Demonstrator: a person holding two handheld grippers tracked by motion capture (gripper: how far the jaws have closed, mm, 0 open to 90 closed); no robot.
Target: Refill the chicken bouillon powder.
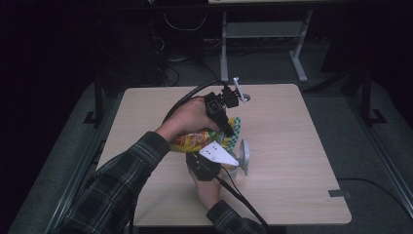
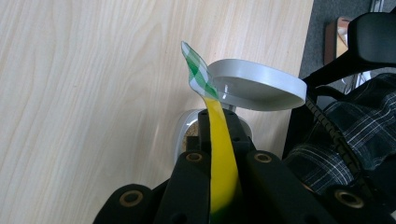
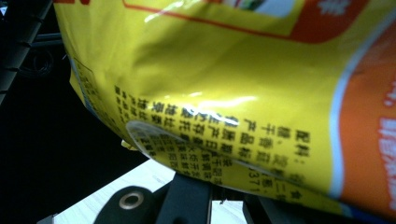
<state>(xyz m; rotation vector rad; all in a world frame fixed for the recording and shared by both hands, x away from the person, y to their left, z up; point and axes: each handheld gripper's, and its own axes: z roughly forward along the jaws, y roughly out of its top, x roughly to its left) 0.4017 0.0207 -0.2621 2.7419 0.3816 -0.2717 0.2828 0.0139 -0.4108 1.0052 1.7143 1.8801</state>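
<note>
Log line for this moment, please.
left gripper: shut on snack bag edge | right gripper: under bag, jaws unclear | grey lidded container: lid open | table

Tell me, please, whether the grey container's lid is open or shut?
Open. In the left gripper view the grey lid stands tilted up, clear of the container's rim; the high view shows the lid raised beside the yellow snack bag.

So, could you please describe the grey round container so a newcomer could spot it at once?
Start at the light wooden table. Near its middle, both grippers hold a yellow snack bag. Just right of the bag stands the grey container, its round lid tipped open; it is the one plain grey thing there.
</note>
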